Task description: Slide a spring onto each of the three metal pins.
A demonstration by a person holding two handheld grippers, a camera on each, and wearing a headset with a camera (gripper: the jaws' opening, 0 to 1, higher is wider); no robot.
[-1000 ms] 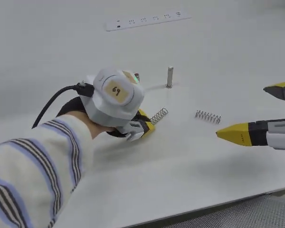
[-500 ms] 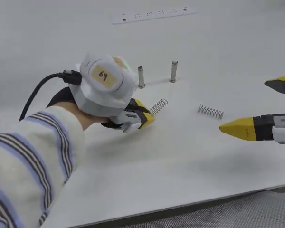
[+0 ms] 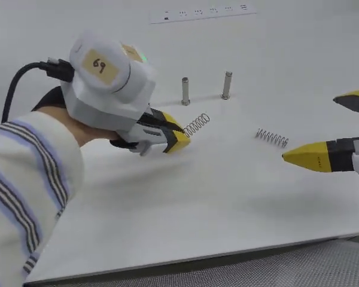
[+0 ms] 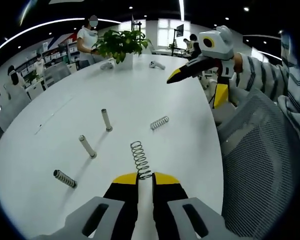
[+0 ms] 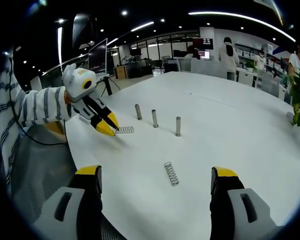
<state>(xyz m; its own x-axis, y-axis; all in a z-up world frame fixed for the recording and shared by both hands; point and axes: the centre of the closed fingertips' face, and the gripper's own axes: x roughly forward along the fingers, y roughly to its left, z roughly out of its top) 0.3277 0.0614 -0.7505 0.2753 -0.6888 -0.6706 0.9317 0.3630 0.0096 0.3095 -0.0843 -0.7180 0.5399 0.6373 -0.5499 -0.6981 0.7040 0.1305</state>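
The left tool point(image 3: 179, 139), centre left in the head view, is pinched narrow on one end of the held spring point(image 3: 197, 124). The spring juts up-right from its tips. Just above stand the left bare pin point(image 3: 185, 91) and the right bare pin point(image 3: 227, 85), both upright. The loose spring point(image 3: 271, 137) lies on the table point(image 3: 197, 203) at centre right, near the wide-open right tool point(image 3: 314, 128). Upper left of centre in the right gripper view, the third pin point(image 5: 138, 111) wears a spring.

Your white table point(image 3: 197, 203) carries: first bare pin point(image 3: 185, 91) upright, second bare pin point(image 3: 227, 85) near it, sprung pin point(image 5: 138, 111), loose spring point(image 3: 271, 137) lying flat, power strip point(image 3: 203, 12).
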